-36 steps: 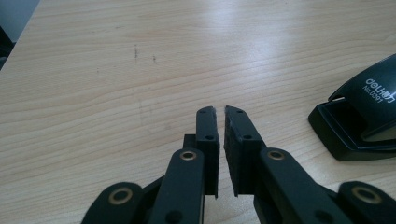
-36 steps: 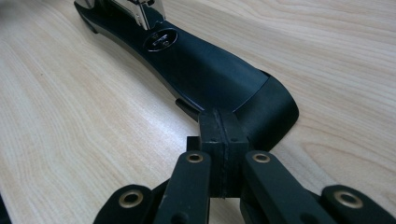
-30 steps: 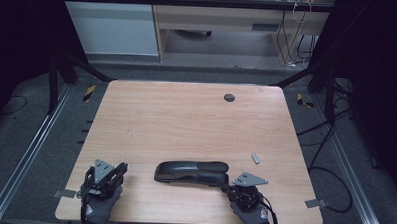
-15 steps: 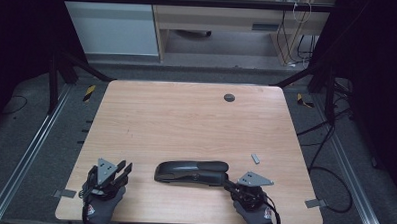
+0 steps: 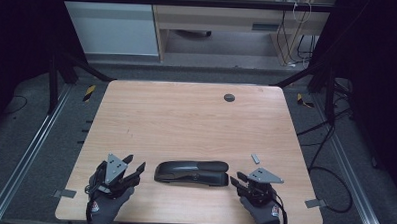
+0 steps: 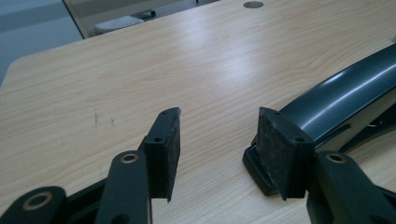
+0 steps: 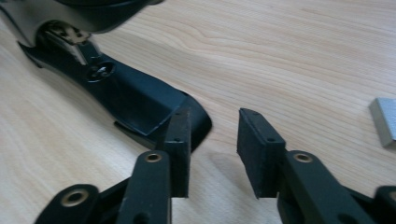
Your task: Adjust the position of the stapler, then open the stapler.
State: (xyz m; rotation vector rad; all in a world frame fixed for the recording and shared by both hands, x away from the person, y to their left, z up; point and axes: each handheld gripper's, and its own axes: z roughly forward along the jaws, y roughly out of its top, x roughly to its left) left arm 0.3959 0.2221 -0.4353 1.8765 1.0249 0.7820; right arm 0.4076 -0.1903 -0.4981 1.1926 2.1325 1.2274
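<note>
A long black stapler (image 5: 192, 173) lies flat near the front edge of the wooden table (image 5: 186, 116), lengthwise from left to right. My left gripper (image 5: 133, 163) hovers just off its left end, held by a gloved hand. Its jaws have just been opening and stand open with bare table between them; in the left gripper view (image 6: 217, 116) the stapler's end (image 6: 336, 100) lies behind the right pad. My right gripper (image 5: 238, 179) sits at the stapler's right end. Its jaws have also just been opening, and the stapler's rear (image 7: 126, 93) lies beyond the left pad of the gripper (image 7: 214, 114), with nothing gripped.
A small grey strip of staples (image 5: 255, 158) lies on the table right of the stapler, also seen in the right gripper view (image 7: 385, 119). A dark round cable hole (image 5: 229, 97) sits near the far edge. Black frame legs and cables flank the table.
Both grippers' jaws were together a second ago and now stand apart. The left gripper has lifted a little and shifted toward the stapler. The stapler has not moved.
</note>
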